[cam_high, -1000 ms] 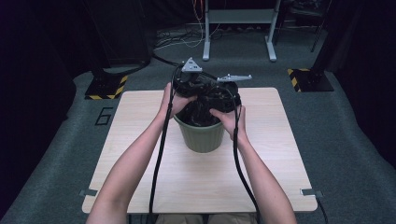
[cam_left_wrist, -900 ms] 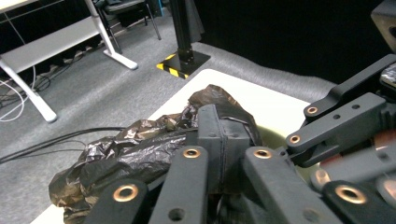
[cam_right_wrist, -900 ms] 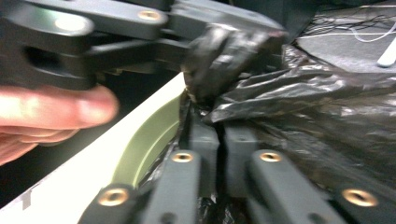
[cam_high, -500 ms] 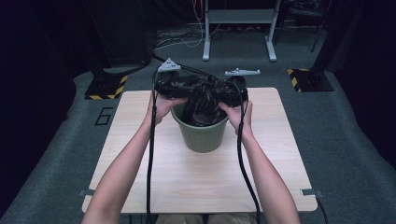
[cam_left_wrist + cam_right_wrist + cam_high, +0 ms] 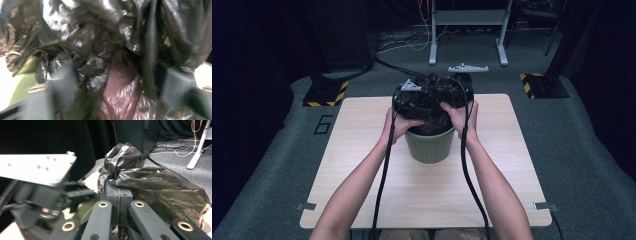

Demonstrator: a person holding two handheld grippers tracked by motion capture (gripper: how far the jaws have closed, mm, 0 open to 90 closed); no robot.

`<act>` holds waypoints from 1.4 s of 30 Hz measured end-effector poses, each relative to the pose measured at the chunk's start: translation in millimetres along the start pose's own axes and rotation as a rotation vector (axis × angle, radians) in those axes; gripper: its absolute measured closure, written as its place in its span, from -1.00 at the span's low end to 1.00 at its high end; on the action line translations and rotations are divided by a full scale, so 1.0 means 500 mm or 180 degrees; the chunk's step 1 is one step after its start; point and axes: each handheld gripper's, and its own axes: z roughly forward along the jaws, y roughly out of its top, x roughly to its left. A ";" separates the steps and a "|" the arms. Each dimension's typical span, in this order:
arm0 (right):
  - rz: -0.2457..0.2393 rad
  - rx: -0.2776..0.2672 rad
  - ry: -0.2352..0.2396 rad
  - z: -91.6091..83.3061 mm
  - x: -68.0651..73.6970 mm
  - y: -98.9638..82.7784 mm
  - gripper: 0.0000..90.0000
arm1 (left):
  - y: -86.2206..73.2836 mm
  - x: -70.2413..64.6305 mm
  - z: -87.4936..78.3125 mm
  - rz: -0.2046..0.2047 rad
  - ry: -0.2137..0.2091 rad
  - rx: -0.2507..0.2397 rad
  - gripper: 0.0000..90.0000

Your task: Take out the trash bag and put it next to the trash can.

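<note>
A green bin [image 5: 429, 147] stands mid-table with a black plastic bag [image 5: 432, 124] bunched in its mouth. Both hands hold their grippers close together over the bin's top. In the left gripper view my left gripper [image 5: 117, 92] has its jaws apart, and they have just been closing. Crumpled bag [image 5: 100, 37] lies between them and the bin's green wall [image 5: 25, 75] shows at the left. My right gripper [image 5: 119, 192] is shut on a fold of the bag [image 5: 160, 187] and lifts it. The left gripper's body [image 5: 42, 192] sits just beside it.
The light wooden table [image 5: 362, 165] has bare room all round the bin. Two black cables [image 5: 384, 175] trail back along the forearms. Beyond the far edge are dark stands, a yellow-black base [image 5: 324, 92] and white desk legs [image 5: 432, 35].
The left gripper went up and to the left, then came back down onto the bag at the bin's mouth. The right gripper has risen a little with the bag.
</note>
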 end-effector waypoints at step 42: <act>-0.0162 0.0099 0.0251 0.005 -0.046 -0.012 1.00 | 0.129 -0.002 -0.127 0.0227 -0.0238 -0.0510 -0.11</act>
